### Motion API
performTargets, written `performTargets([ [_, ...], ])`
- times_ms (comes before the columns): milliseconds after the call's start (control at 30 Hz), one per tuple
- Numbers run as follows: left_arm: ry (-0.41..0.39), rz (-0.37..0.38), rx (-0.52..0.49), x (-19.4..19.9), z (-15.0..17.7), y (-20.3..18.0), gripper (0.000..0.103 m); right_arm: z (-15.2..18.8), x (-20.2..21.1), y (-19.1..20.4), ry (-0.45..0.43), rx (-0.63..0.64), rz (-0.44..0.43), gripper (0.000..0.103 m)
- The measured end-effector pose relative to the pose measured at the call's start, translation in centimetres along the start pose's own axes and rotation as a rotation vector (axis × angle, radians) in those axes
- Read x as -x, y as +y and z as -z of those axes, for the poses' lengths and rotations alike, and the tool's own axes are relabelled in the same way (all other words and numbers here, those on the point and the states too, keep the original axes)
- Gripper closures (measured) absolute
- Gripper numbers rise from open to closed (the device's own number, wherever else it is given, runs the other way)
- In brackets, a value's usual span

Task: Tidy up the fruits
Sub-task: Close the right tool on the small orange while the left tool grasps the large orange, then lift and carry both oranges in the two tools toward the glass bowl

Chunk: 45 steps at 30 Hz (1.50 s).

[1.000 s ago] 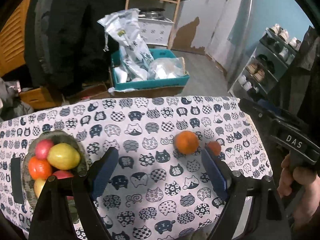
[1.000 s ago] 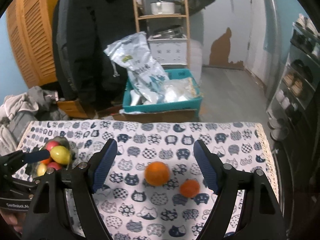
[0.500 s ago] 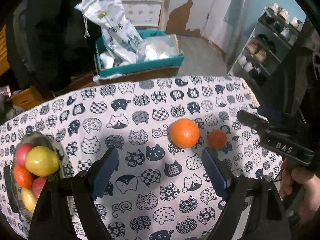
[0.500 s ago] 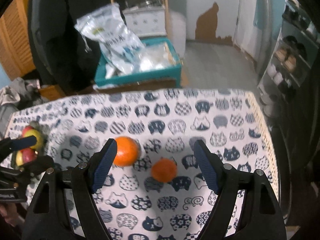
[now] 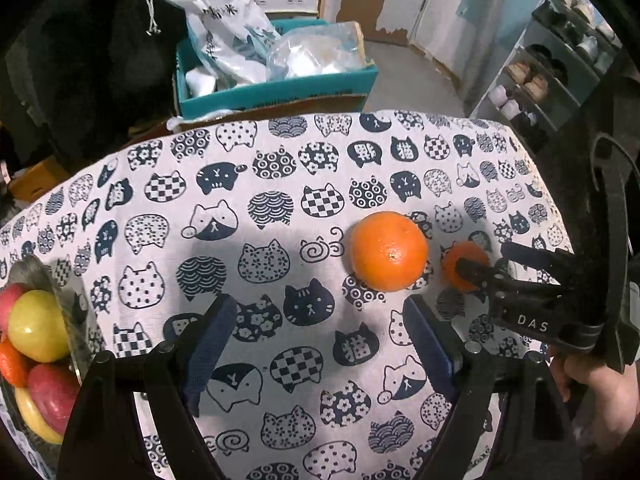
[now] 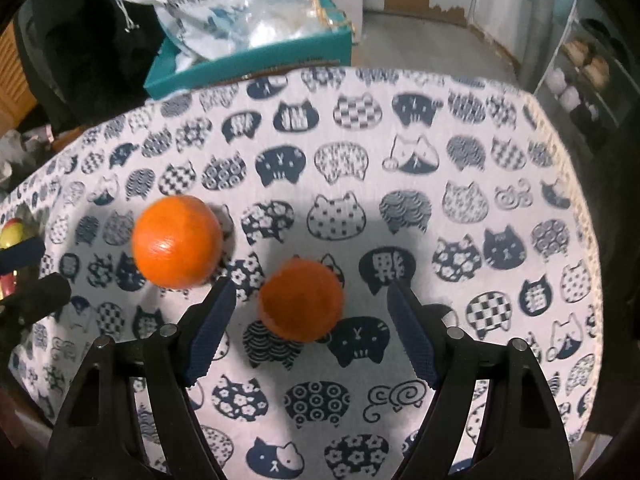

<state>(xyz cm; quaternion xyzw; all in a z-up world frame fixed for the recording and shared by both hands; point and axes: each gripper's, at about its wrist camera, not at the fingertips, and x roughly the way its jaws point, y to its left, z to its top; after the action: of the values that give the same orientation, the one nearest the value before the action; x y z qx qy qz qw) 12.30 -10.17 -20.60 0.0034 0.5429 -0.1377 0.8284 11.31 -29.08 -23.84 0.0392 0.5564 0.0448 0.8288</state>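
**Inspector:** Where the two loose fruits lie, report first.

**Assistant:** Both sit on the cat-print tablecloth [image 6: 460, 152]. The large orange [image 6: 177, 242] is to the left, the small orange [image 6: 301, 300] just beside it to the right; a narrow gap shows between them in the left wrist view, large orange [image 5: 389, 251], small orange [image 5: 466, 266].

**Inspector:** Right gripper?

**Assistant:** The right gripper [image 6: 308, 330] has its jaws standing apart, nothing pinched. The small orange lies just ahead of the gap between the blue pads [image 6: 210, 332], touching neither. That view is blurred. A hand [image 5: 596, 396] holds this tool at the right edge of the left wrist view, and one of its fingers overlaps the small orange there.

**Inspector:** Left gripper?

**Assistant:** The left gripper [image 5: 316, 344] is likewise spread wide and empty, over bare cloth. The large orange lies ahead of its right finger, apart from it.

**Inspector:** Other fruit?

**Assistant:** A bowl [image 5: 60, 300] at the left edge of the table holds a yellow-green apple [image 5: 38, 330] among red, orange and yellow pieces.

**Inspector:** Surroundings?

**Assistant:** Beyond the table stands a teal box [image 5: 280, 88] with plastic bags in it; a shoe rack [image 5: 560, 68] stands at the right.
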Motion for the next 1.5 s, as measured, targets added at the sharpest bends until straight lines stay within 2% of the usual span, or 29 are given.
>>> performTargets([
  [100, 0.012, 0.002, 0.000, -0.8, -0.2, -0.1, 0.017, 0.2, -1.1, -0.1, 0.014, 0.000, -0.012, 0.025],
  [200, 0.019, 0.011, 0.002, -1.4, -0.4, -0.3, 0.017, 0.4, -1.9, -0.1, 0.033, 0.006, -0.019, 0.034],
  [267, 0.022, 0.018, 0.002, -1.6, -0.6, -0.5, 0.017, 0.5, -2.3, 0.0, 0.039, 0.007, -0.027, 0.041],
  [300, 0.023, 0.022, 0.002, -1.8, -0.7, -0.6, 0.017, 0.6, -2.4, 0.0, 0.042, 0.008, -0.034, 0.049],
  [333, 0.026, 0.028, 0.002, -2.0, -0.8, -0.8, 0.017, 0.6, -2.5, 0.0, 0.044, 0.009, -0.044, 0.053],
  [467, 0.028, 0.053, -0.001, -2.5, -1.3, -1.5, 0.017, 0.5, -2.2, 0.1, 0.032, 0.015, -0.035, 0.054],
  [667, 0.039, 0.102, 0.004, -3.8, -2.1, -2.9, 0.017, -0.2, -0.4, -1.7, -0.020, -0.050, -0.024, 0.054],
  [867, 0.068, 0.098, -0.006, -5.7, -2.6, -4.0, 0.017, -0.3, 0.7, -3.5, -0.044, -0.088, -0.010, 0.054],
  [1200, 0.106, 0.093, 0.004, -8.7, -2.5, -4.7, 0.017, -0.1, -0.1, -4.5, -0.037, -0.103, -0.002, 0.054],
  [1233, 0.105, 0.093, 0.004, -8.8, -2.5, -4.7, 0.017, -0.1, -0.1, -4.7, -0.036, -0.107, -0.002, 0.054],
  [1367, 0.088, 0.089, -0.022, -8.9, -2.4, -4.9, 0.037, 0.0, -0.2, -5.2, -0.033, -0.114, -0.003, 0.054],
  [1500, 0.077, 0.086, -0.027, -8.8, -2.4, -5.0, 0.038, -0.1, -0.2, -5.4, -0.037, -0.115, -0.002, 0.054],
])
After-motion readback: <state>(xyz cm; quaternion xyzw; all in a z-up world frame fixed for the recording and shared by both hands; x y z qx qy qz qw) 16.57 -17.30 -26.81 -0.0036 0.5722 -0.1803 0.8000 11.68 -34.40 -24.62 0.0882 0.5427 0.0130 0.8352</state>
